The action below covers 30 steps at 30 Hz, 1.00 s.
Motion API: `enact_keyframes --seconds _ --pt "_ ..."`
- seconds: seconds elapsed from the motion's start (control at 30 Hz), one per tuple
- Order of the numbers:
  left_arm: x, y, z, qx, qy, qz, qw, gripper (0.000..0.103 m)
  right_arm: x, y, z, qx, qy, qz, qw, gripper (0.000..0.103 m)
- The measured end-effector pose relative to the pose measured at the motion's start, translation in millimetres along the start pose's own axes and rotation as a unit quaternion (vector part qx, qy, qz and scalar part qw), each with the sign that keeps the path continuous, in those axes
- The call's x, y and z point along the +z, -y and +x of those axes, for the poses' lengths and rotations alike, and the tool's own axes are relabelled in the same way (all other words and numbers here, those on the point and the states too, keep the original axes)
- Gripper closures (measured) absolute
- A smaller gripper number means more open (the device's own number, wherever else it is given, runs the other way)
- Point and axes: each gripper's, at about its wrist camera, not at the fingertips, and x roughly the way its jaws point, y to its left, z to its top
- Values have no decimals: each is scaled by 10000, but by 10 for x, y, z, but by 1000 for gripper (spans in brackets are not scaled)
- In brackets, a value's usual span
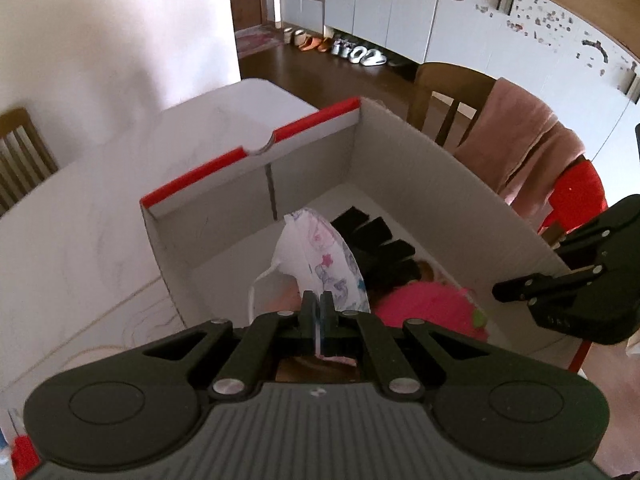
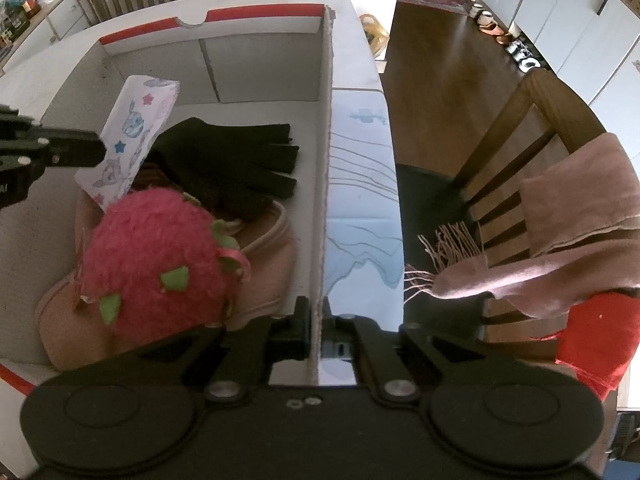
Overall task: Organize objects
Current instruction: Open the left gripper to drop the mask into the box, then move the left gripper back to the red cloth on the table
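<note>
A white cardboard box (image 1: 440,168) with a red rim stands on the table; it also shows in the right wrist view (image 2: 256,60). My left gripper (image 1: 319,304) is shut on a white patterned face mask (image 1: 320,252) and holds it over the box's inside; the mask also shows in the right wrist view (image 2: 132,128). In the box lie a black glove (image 2: 232,160), a pink plush strawberry (image 2: 156,256) and a beige fabric piece (image 2: 264,264). My right gripper (image 2: 316,312) is shut on the box's right wall (image 2: 326,200).
The white table (image 1: 80,220) carries the box. A wooden chair (image 2: 532,152) with a pink scarf (image 2: 580,224) and a red garment (image 2: 596,332) stands to the right. Another chair (image 1: 20,152) stands at the far left. Shoes (image 1: 360,54) line the floor by white cabinets.
</note>
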Motion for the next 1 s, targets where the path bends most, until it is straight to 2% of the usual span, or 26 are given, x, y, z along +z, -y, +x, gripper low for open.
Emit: enact_keyframes --seconds 0.4,0.77,0.83,0.93,1.0 --pt "-187 -59 -153 -143 4 -311 9994 99 -1 -11 -1 -10 -4 -23 10000 102" --pt "-382 -145 -752 -340 523 -744 9953 99 2 -10 -6 -20 -28 -21 10000 101" --pt "-420 -163 -870 -228 645 -835 9942 99 7 -8 -5 -26 -35 -9 10000 101" --pt "-493 -184 -1035 213 774 -869 9930 99 10 -5 -7 -28 -36 9 10000 101" --pt "-563 -254 -1129 279 835 -976 9913 95 5 -7 -8 -38 -29 13 10000 101"
